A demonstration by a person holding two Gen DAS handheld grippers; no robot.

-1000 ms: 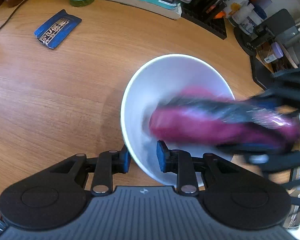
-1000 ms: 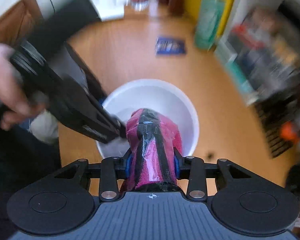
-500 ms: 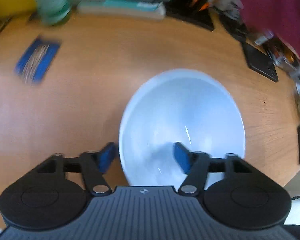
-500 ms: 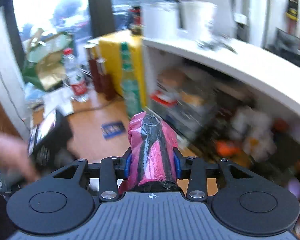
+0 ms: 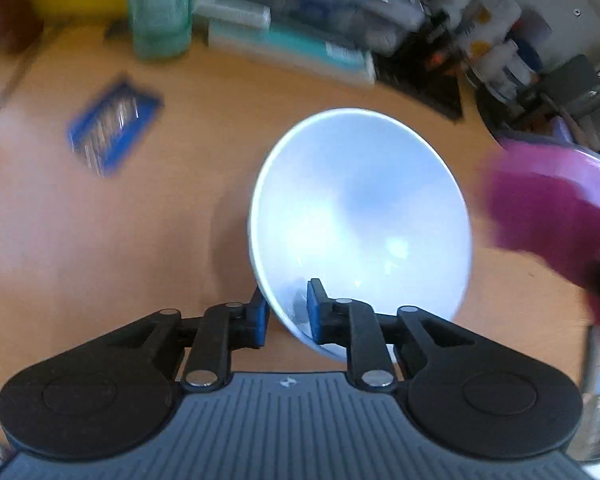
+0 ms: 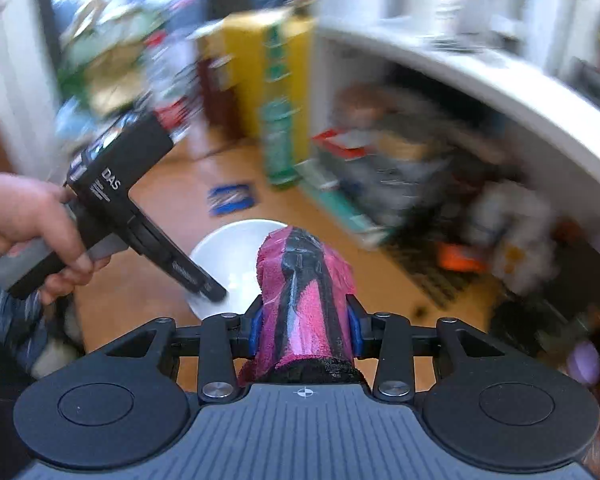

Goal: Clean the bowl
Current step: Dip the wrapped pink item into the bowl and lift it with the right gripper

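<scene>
A white bowl (image 5: 360, 208) sits tilted on the wooden table, empty inside. My left gripper (image 5: 286, 312) is shut on its near rim, one blue pad outside the wall and one inside. The pink cloth with a black stripe (image 6: 304, 300) is rolled up and clamped in my right gripper (image 6: 303, 322), which is shut on it. In the left wrist view the pink cloth (image 5: 548, 216) hovers blurred just right of the bowl, outside it. The right wrist view shows the bowl (image 6: 228, 248) below and ahead, with a hand (image 6: 28, 220) holding the left gripper's black body (image 6: 120, 208).
A blue packet (image 5: 112, 132) lies on the table to the left. A green bottle (image 5: 160, 8), stacked books (image 5: 292, 48) and cluttered shelves (image 5: 500, 52) line the far edge. A yellow box (image 6: 256, 64) stands further back. Bare wood surrounds the bowl.
The cloth left the bowl's inside, swung up and away, and is now back low beside the bowl. My left gripper opened briefly and has shut on the rim again.
</scene>
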